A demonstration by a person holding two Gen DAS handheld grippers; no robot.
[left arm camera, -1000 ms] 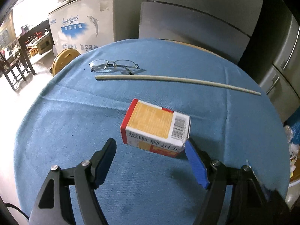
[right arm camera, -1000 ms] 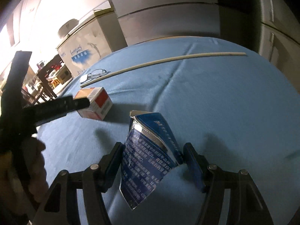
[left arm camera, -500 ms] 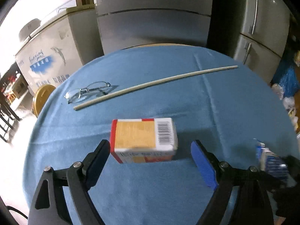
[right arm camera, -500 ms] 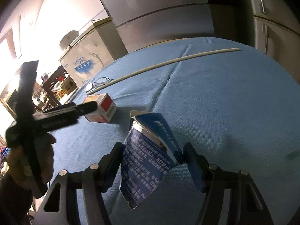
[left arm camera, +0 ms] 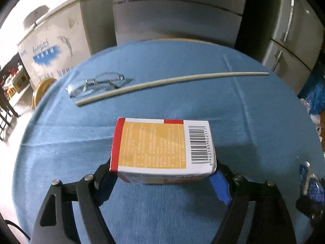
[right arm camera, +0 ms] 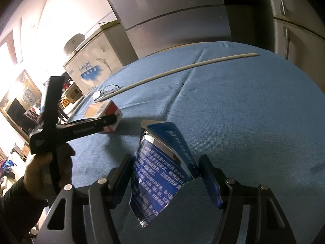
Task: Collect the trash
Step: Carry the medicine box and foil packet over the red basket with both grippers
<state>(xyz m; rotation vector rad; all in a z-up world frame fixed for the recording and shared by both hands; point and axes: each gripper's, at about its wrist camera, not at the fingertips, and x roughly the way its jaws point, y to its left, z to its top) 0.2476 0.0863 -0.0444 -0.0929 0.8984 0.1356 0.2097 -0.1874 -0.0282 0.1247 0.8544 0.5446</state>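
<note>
An orange, red and white carton (left arm camera: 162, 148) with a barcode lies on the blue tablecloth (left arm camera: 182, 81). My left gripper (left arm camera: 162, 180) straddles it, one finger at each end, jaws wide; I cannot see whether the pads press on it. The carton also shows in the right wrist view (right arm camera: 105, 111) behind the left gripper's arm (right arm camera: 81, 128). My right gripper (right arm camera: 165, 181) is shut on a torn blue box (right arm camera: 160, 174) with white print, held just above the cloth. That box shows at the right edge of the left wrist view (left arm camera: 308, 181).
A long pale stick (left arm camera: 172, 83) lies across the far half of the table, with a pair of glasses (left arm camera: 95, 83) at its left end. Grey refrigerators (left arm camera: 178, 14) and a white chest freezer (left arm camera: 50, 44) stand behind the round table. Blue bags (left arm camera: 314, 93) lie at right.
My left gripper turned right, squared up to the carton and moved forward until its fingers came around both ends. The right gripper kept the blue box almost still.
</note>
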